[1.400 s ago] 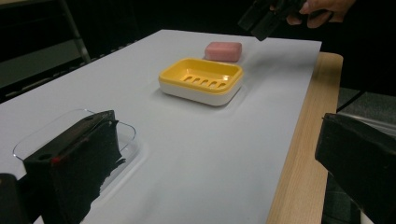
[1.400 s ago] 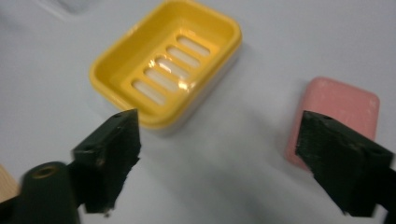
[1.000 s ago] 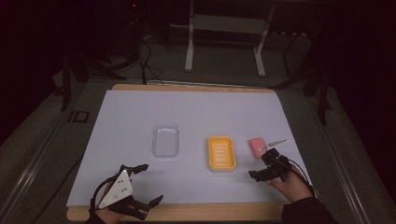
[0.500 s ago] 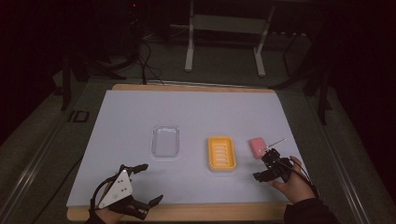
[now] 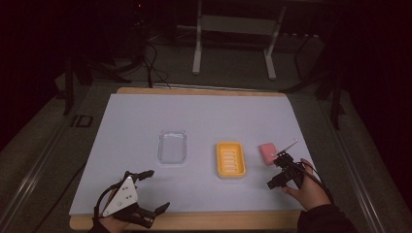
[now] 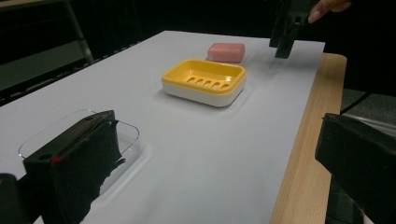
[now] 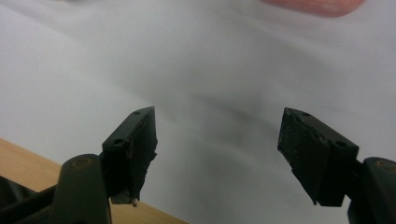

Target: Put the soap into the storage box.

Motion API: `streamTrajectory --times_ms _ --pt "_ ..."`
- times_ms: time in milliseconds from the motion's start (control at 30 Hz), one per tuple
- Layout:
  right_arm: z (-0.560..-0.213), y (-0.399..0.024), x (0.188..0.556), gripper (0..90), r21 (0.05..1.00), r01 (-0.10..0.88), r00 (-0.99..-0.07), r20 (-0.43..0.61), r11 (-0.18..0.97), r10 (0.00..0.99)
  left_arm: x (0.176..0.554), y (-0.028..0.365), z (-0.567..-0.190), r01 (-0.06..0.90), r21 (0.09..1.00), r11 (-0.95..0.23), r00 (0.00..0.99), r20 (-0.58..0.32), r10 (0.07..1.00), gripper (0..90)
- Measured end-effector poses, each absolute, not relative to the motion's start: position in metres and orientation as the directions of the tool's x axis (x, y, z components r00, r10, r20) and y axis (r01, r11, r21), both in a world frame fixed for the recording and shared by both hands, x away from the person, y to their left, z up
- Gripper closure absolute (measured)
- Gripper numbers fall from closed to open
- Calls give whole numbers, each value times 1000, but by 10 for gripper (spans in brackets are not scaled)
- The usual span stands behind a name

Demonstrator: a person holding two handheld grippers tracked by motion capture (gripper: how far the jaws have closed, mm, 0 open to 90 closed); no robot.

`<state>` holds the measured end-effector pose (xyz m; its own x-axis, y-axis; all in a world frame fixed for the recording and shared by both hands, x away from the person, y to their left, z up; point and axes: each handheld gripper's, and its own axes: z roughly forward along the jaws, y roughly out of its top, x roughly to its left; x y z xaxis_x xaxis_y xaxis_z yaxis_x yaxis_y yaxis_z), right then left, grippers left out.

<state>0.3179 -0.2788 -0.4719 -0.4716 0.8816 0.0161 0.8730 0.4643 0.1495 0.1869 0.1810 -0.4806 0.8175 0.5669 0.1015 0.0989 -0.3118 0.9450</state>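
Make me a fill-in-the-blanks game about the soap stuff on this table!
1. The soap dish is coloured ____.
2. The bar of soap is coloured ____.
3. The soap lies ____ the dish, on the white sheet.
4. The right gripper has ____ between its jaws.

Missing words: yellow; pink; beside; nothing

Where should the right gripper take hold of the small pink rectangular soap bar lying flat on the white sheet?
Probably across the two long sides of the pink soap bar, coming down from above. It lies flat, clear of the yellow soap dish, so both sides seem free. The right gripper hovers just short of it, jaws just reopened, nothing between them.
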Motion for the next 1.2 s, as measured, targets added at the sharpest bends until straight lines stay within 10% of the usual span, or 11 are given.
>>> streamTrajectory --times_ms 433,1200 --pt "-468 -275 337 128 125 901 -424 45 416 904 187 181 -480 97 946 -309 816 102 569 6" --pt "-452 -273 383 151 198 904 -370 -85 380 925 187 181 -480 97 946 -308 816 102 570 6"
